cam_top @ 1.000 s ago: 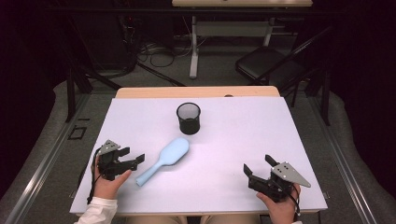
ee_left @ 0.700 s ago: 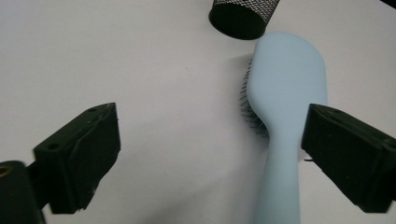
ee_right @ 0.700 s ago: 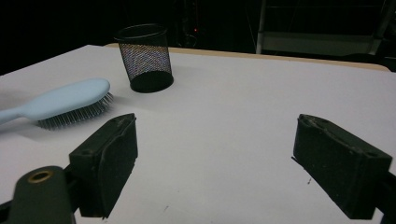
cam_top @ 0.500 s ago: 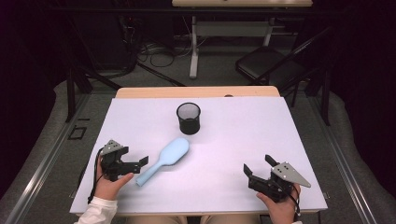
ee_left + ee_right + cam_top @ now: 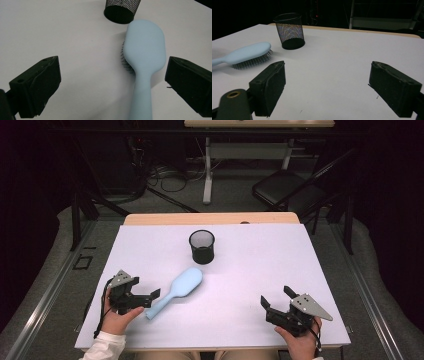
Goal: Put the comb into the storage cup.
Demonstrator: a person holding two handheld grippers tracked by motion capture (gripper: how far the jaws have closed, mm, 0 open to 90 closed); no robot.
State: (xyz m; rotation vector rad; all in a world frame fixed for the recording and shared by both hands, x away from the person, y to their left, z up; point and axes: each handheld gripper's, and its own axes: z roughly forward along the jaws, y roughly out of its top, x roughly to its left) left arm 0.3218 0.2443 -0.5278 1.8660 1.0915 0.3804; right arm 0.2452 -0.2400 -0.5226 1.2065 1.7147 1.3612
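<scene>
A light blue hairbrush lies bristles down on the white table, with its handle pointing toward the near left. My left gripper sits at the handle end. Its jaws have just been opening and now stand wide. In the left gripper view the brush handle runs between the jaws, nearer the right one and touching neither, so my left gripper holds nothing. My right gripper rests at the near right, open and empty. The right gripper view shows the brush off to the left of my right gripper.
A black mesh cup stands upright behind the brush head, a short gap away; it also appears as the cup and cup. A wooden strip edges the table's far side. Chairs, table legs and cables stand on the dark floor beyond.
The left gripper's jaws have spread a little wider around the brush handle. The brush, the cup and the right gripper have stayed where they were.
</scene>
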